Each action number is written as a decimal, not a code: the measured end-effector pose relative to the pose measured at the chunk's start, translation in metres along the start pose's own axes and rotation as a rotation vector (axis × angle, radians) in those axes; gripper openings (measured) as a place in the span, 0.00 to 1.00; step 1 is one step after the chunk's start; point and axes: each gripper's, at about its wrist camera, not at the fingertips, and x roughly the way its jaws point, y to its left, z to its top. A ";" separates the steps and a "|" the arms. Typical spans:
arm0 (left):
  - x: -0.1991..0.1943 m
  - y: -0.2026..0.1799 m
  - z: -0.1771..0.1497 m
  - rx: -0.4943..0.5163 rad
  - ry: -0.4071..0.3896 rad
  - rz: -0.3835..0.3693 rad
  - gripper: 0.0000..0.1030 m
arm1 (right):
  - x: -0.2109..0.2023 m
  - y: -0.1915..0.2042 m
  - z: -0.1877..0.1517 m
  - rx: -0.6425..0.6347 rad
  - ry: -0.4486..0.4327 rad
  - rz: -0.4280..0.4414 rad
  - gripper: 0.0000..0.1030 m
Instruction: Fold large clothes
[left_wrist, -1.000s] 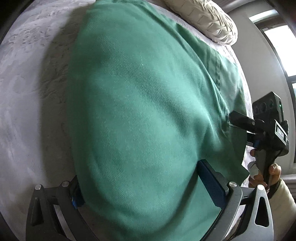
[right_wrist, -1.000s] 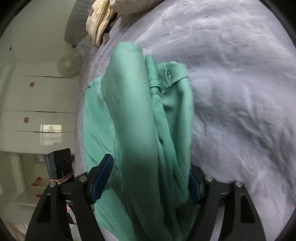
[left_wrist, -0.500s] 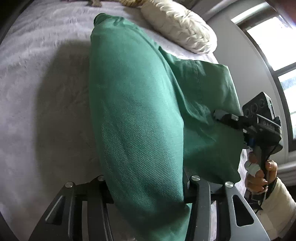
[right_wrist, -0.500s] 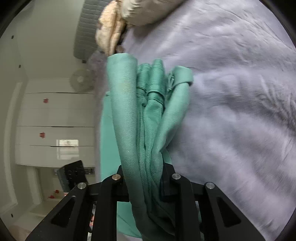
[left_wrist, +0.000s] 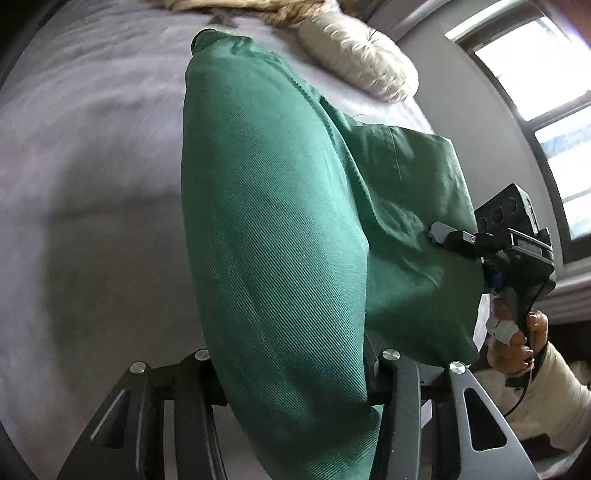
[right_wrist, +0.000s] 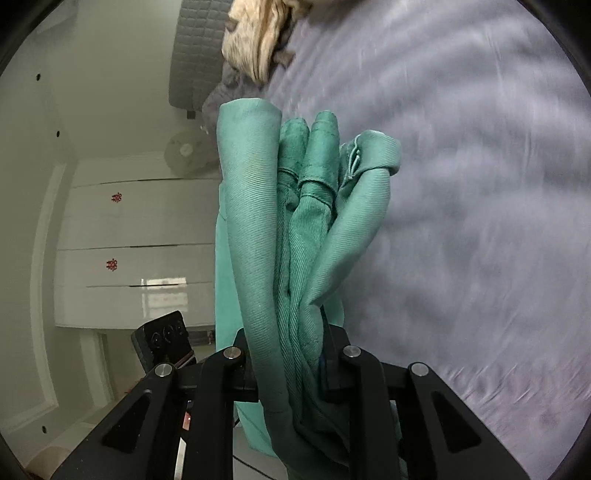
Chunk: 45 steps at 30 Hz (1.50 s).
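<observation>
A large green garment (left_wrist: 280, 236) is lifted over the grey bed (left_wrist: 92, 184). My left gripper (left_wrist: 295, 373) is shut on a thick fold of the green garment, which bulges up between its jaws. My right gripper (right_wrist: 291, 354) is shut on several bunched layers of the same garment (right_wrist: 303, 221), which stand up in folds from its jaws. The right gripper also shows in the left wrist view (left_wrist: 447, 236), clamped on the garment's far edge, with the hand holding it below.
A cream pillow (left_wrist: 358, 51) and a beige bundle (right_wrist: 258, 40) lie at the bed's head. A window (left_wrist: 546, 103) is on the right wall. White cupboards (right_wrist: 136, 240) and a fan (right_wrist: 184, 147) stand past the bed's side.
Both grippers have closed on the garment, from wide open to clamped. The cloth has bunched into narrower folds and been lifted higher off the bed.
</observation>
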 end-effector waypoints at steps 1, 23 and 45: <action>0.000 0.012 -0.012 -0.012 0.023 0.007 0.47 | 0.010 -0.003 -0.012 0.015 0.009 0.003 0.22; -0.006 0.094 -0.031 -0.137 -0.071 0.228 0.58 | 0.045 0.017 -0.051 -0.123 -0.043 -0.480 0.34; -0.013 0.051 -0.080 -0.040 -0.060 0.352 0.69 | 0.007 0.005 -0.077 -0.098 -0.076 -0.606 0.06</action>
